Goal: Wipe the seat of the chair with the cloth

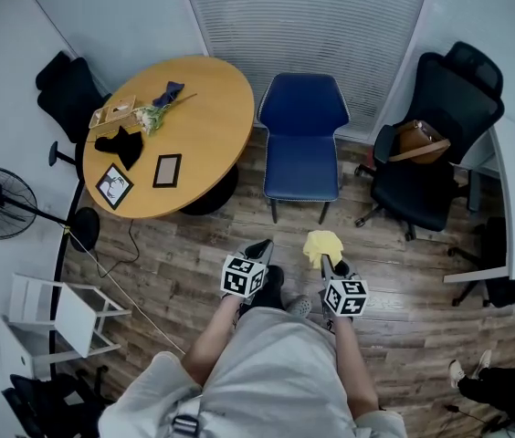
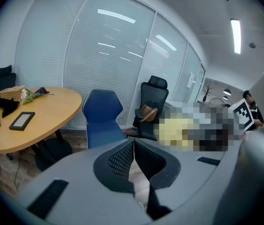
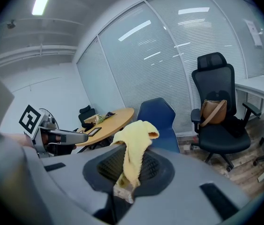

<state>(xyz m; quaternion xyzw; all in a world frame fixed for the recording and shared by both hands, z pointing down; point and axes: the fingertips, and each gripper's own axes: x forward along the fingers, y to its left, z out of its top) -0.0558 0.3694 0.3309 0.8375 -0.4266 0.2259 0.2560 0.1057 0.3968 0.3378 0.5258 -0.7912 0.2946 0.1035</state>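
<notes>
The right gripper (image 3: 129,152) had its jaws clamped on the yellow cloth (image 3: 134,135), which stuck up past the tips and drooped over. The left gripper (image 2: 133,144) had its jaws pressed together with nothing between them. Both grippers hung side by side in front of the blue chair (image 1: 301,108), apart from its bare seat (image 1: 301,167) and above the floor (image 1: 404,272). In the head view, a round table (image 1: 203,126) stood left of the chair. An office chair (image 1: 440,108) holding a brown bag (image 1: 419,140) stood to its right.
</notes>
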